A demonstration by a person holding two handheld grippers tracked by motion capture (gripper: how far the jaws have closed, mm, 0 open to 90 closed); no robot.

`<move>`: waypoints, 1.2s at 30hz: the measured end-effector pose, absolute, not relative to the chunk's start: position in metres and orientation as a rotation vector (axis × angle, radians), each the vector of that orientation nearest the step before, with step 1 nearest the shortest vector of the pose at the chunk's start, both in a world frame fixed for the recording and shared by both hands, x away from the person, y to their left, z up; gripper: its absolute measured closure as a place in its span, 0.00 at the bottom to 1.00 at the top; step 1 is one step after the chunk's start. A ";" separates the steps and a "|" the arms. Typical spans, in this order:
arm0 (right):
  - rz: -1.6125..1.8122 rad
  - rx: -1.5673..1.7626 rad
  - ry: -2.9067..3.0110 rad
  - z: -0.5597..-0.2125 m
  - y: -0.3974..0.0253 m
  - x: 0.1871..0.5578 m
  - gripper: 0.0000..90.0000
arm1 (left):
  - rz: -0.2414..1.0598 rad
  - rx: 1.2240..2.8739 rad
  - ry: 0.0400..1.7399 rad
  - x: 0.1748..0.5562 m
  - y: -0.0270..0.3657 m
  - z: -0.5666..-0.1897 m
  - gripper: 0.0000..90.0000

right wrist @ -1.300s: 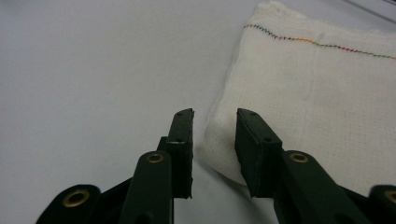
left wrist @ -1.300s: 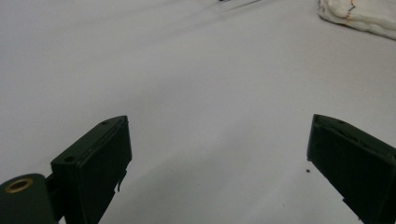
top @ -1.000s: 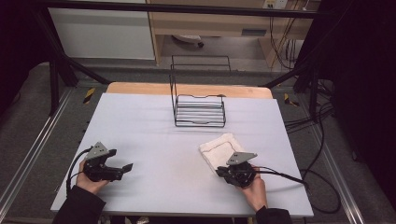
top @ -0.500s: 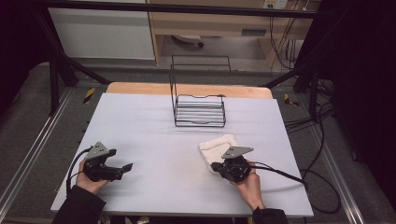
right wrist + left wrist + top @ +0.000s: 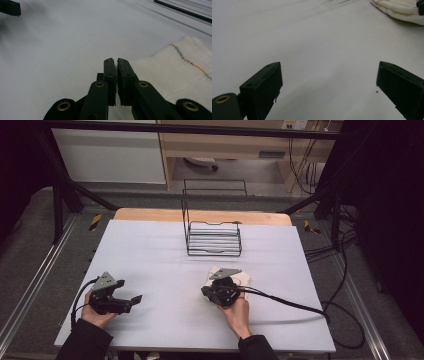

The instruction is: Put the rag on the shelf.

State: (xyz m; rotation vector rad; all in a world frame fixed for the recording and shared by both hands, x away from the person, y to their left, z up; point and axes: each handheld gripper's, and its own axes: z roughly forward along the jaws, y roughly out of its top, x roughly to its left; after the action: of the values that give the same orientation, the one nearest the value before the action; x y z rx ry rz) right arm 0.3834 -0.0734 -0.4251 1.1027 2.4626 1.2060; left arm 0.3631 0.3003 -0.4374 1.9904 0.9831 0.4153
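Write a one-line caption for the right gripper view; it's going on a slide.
Right gripper, jaws closed, at the edge of a white cloth on the table.

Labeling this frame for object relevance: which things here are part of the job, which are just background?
In the job:
white cloth, at the right gripper, jaws shut at its edge; whether they pinch it I cannot tell
left gripper, open over bare table

Lying about:
black wire rack, at the table's far side
cables on the floor
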 end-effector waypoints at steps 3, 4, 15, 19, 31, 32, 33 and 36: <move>1.217 1.134 2.451 -0.426 -0.064 0.387 0.96 | 0.415 1.989 0.982 0.363 0.300 -0.437 0.07; 1.215 1.142 2.444 -0.427 -0.061 0.388 0.96 | 0.416 1.990 0.981 0.363 0.300 -0.437 0.07; 1.269 1.145 2.456 -0.435 -0.054 0.398 0.79 | 0.415 1.994 0.980 0.362 0.297 -0.436 0.07; 1.273 1.052 2.433 -0.417 -0.065 0.396 0.56 | 0.417 1.998 0.974 0.360 0.293 -0.435 0.07; 1.215 1.014 2.504 -0.427 -0.158 0.360 0.59 | 0.416 2.010 0.979 0.361 0.288 -0.436 0.07; 1.218 1.007 2.516 -0.430 -0.161 0.356 0.61 | 0.415 2.009 0.981 0.361 0.288 -0.437 0.07; 1.224 1.012 2.522 -0.431 -0.161 0.354 0.62 | 0.414 2.009 0.983 0.361 0.288 -0.437 0.07; 1.220 0.992 2.546 -0.437 -0.159 0.348 0.65 | 0.412 2.010 0.983 0.361 0.287 -0.437 0.07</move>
State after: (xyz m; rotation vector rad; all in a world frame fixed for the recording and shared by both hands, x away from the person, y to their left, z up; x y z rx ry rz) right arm 0.3481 -0.1590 -0.4373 0.9920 2.5462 1.2196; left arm 0.3608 0.2871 -0.4371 2.0098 0.9830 0.4118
